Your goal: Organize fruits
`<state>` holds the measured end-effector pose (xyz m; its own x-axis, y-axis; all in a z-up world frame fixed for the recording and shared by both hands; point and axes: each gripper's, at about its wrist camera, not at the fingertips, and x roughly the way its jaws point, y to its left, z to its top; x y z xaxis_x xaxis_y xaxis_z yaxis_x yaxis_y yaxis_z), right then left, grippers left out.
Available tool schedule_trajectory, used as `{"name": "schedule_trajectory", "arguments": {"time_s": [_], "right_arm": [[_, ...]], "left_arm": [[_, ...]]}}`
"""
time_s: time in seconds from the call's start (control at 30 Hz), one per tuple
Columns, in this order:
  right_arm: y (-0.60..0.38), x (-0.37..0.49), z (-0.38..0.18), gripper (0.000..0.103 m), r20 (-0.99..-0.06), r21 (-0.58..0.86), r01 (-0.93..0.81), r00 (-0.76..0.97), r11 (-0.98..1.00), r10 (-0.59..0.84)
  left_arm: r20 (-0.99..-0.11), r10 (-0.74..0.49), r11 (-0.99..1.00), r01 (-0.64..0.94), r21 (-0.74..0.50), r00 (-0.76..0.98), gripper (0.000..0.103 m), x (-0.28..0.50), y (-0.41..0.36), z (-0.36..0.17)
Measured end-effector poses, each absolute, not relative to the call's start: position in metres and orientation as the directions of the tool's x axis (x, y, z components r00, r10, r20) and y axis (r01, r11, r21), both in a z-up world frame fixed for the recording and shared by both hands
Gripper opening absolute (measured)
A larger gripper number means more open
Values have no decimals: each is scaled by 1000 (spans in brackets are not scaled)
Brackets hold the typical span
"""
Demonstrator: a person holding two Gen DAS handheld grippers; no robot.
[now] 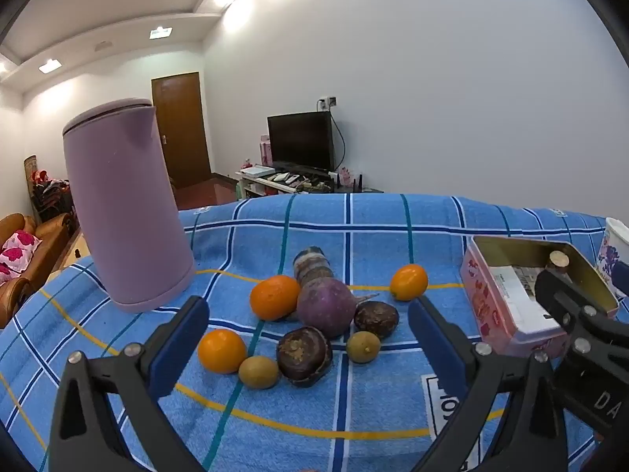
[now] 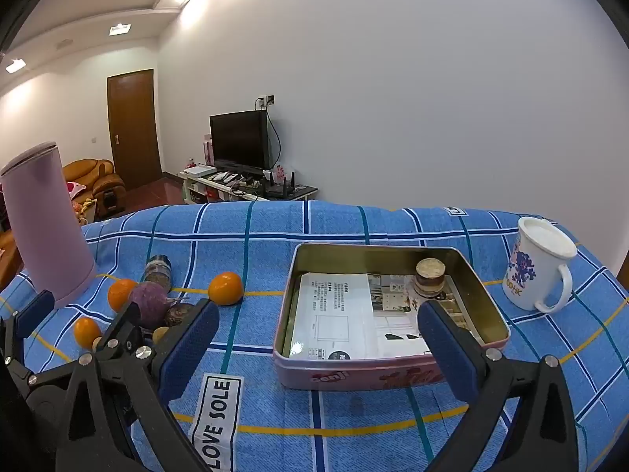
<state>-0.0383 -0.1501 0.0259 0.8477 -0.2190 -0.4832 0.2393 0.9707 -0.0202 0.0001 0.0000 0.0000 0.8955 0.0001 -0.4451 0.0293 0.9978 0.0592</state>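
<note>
Your left tongs (image 1: pixel 308 338) are spread wide, nothing between the pads, hovering over the fruit pile on the blue checked cloth (image 1: pixel 393 405) covering the surface. Pile: three oranges (image 1: pixel 274 297), a purple round fruit (image 1: pixel 326 306), two dark brown fruits (image 1: pixel 303 356), two small greenish ones (image 1: pixel 363 347), all near each other, some touching. A striped cylinder (image 1: pixel 312 265) lies behind the purple fruit. Purple kettle (image 1: pixel 122 212) stands to the left. Your right tongs (image 2: pixel 318 350) are also spread, empty, in front of the pink tin (image 2: pixel 385 377), which holds papers and a small jar (image 2: pixel 429 277). White mug (image 2: pixel 538 263) stands right of the tin.
</note>
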Motion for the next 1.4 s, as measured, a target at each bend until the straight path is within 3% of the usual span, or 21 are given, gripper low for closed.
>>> {"name": "schedule_trajectory", "arguments": {"time_s": [1.4], "right_arm": [[-154, -37, 24, 102, -484, -25, 242, 846, 970, -224]], "left_arm": [[-463, -33, 998, 53, 30, 886, 103, 1, -3, 0]]}}
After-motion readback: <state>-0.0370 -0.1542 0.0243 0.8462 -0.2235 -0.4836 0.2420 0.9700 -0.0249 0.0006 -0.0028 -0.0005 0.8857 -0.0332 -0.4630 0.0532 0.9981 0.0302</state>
